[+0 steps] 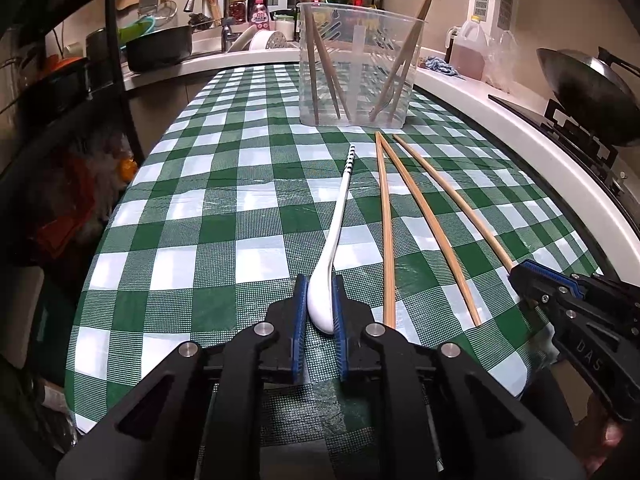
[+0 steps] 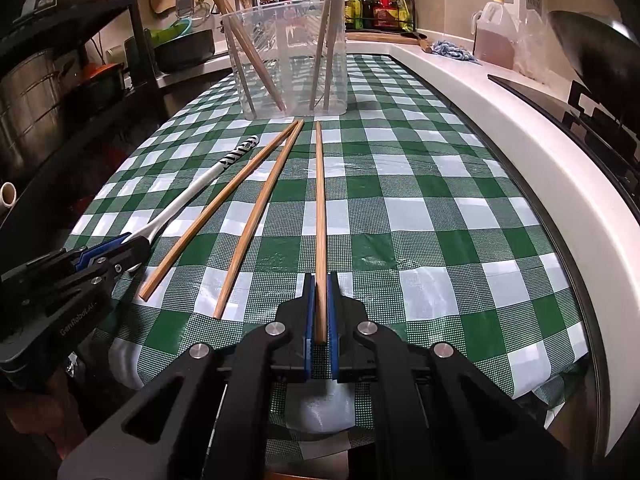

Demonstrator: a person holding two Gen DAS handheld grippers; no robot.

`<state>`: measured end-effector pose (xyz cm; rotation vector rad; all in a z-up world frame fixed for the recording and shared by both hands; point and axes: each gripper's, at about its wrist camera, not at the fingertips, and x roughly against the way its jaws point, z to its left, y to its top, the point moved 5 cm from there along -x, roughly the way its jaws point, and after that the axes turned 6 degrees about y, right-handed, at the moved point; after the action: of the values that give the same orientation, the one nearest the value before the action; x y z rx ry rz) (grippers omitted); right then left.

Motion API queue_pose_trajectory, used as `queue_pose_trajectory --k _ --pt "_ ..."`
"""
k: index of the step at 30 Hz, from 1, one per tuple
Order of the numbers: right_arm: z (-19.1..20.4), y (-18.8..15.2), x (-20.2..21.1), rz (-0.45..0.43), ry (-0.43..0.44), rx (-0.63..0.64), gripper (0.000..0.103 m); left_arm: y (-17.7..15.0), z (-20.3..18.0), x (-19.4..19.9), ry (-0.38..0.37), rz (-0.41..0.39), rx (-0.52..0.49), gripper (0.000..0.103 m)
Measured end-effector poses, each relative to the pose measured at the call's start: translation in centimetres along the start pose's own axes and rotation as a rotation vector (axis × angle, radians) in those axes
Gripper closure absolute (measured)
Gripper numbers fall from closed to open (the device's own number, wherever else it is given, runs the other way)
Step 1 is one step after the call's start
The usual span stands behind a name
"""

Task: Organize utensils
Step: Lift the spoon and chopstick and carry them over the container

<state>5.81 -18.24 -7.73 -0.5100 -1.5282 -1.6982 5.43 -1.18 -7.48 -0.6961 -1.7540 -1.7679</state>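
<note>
Left tongs: left tongs (image 1: 321, 307) are clamped on the bowl end of a white spoon (image 1: 336, 232), blue pads pressing it from both sides, low over the surface (image 1: 192, 184).
Right tongs: right tongs (image 2: 320, 304) are clamped on the near end of one wooden chopstick (image 2: 320, 208), also low over the checked cloth.
Spoon, position: it lies on the green and white cloth, left of the loose chopsticks.
Spoon, direction: its long axis runs away from me, with the black-striped handle tip pointing toward the clear tub (image 1: 358, 68) at the far end.
Held chopstick, direction: it points almost straight ahead, far tip just short of the tub.
Other chopsticks: two more chopsticks (image 2: 224, 216) lie between my two tools, fanned apart near me and nearly meeting at their far tips.
Tub: it stands upright, with several chopsticks leaning inside already.
Step in hand: I judge both grips are made and neither piece looks lifted clear yet.
Next move: I think each piece must be raised, tipped upright and lowered over the tub's rim, one at a time so the two long handles don't cross.
Left to do: the two loose chopsticks remain.
</note>
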Motion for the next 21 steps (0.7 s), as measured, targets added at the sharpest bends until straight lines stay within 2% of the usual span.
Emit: queue_pose_trajectory --k 7,21 --pt "0.3 0.6 2.2 -0.042 -0.010 0.011 0.097 0.1 0.8 1.1 0.004 -0.020 0.013 0.092" --pt "1.3 4.0 9.5 -0.211 -0.025 0.063 0.097 2.1 2.2 7.0 0.022 -0.157 0.026 0.092"
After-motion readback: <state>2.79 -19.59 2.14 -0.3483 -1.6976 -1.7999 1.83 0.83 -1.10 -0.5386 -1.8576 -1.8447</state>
